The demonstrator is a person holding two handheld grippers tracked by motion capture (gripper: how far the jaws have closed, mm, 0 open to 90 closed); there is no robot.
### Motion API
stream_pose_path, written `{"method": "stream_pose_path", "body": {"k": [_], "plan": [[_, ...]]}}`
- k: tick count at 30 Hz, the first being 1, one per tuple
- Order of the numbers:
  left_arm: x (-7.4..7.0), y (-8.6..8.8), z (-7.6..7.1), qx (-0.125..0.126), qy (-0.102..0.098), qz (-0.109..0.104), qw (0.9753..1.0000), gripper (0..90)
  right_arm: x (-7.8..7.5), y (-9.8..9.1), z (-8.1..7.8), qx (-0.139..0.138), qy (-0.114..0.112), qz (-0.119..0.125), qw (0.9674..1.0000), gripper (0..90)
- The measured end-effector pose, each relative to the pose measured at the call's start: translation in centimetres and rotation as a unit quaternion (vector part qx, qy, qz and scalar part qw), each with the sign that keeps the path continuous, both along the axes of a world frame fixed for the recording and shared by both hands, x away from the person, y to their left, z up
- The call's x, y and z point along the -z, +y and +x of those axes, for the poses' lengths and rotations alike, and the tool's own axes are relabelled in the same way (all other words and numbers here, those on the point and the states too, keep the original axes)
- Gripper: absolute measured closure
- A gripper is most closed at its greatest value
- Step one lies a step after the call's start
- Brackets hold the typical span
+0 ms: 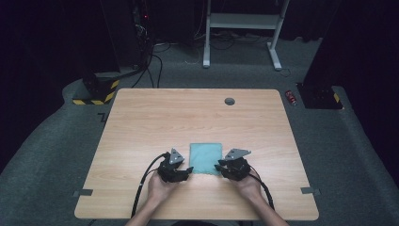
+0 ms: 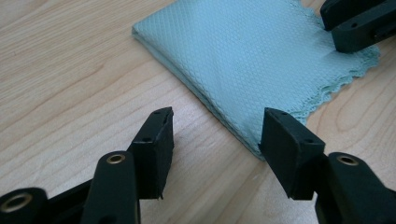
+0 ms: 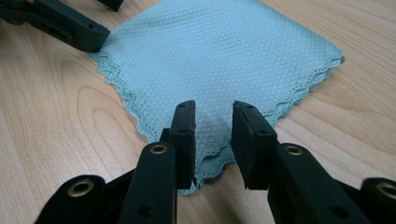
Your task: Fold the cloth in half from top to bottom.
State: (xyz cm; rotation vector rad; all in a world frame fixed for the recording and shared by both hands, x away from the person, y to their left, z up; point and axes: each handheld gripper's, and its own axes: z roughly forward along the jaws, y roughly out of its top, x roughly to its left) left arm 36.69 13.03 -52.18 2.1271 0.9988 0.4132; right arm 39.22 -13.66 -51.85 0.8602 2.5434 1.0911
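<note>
A folded teal cloth (image 1: 205,157) with a scalloped hem lies flat on the wooden table (image 1: 155,122), near its front middle. My left gripper (image 1: 187,170) sits at the cloth's near left corner. In the left gripper view its jaws (image 2: 217,126) stand wide open: one fingertip (image 2: 285,135) is at the cloth's (image 2: 252,56) folded edge, the other over bare wood. My right gripper (image 1: 219,167) is at the near right corner. Its jaws (image 3: 214,119) hover apart over the cloth (image 3: 215,56), which lies flat in the gap. Each gripper view also shows the other gripper's tip far off: right gripper (image 2: 359,23), left gripper (image 3: 70,25).
A grey round grommet (image 1: 229,101) is set in the table's far side. Tape pieces mark the left front edge (image 1: 83,192) and right front edge (image 1: 310,190). Beyond the table stand a white desk frame (image 1: 242,21) and a yellow-black striped base (image 1: 96,92).
</note>
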Motion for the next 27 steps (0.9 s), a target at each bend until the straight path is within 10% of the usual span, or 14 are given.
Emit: {"method": "stream_pose_path", "body": {"k": [22,27], "plan": [[-1.8,3.1,0.0,-0.036,-0.011,-0.094,0.9949,39.9,-1.5,-4.0,0.2,0.066,-0.008,0.063,0.9958,63.6],[-1.5,4.5,-0.1,-0.058,-0.020,-0.078,0.9950,39.8,-1.8,-5.2,-0.1,0.085,-0.013,0.065,0.9941,62.4]]}}
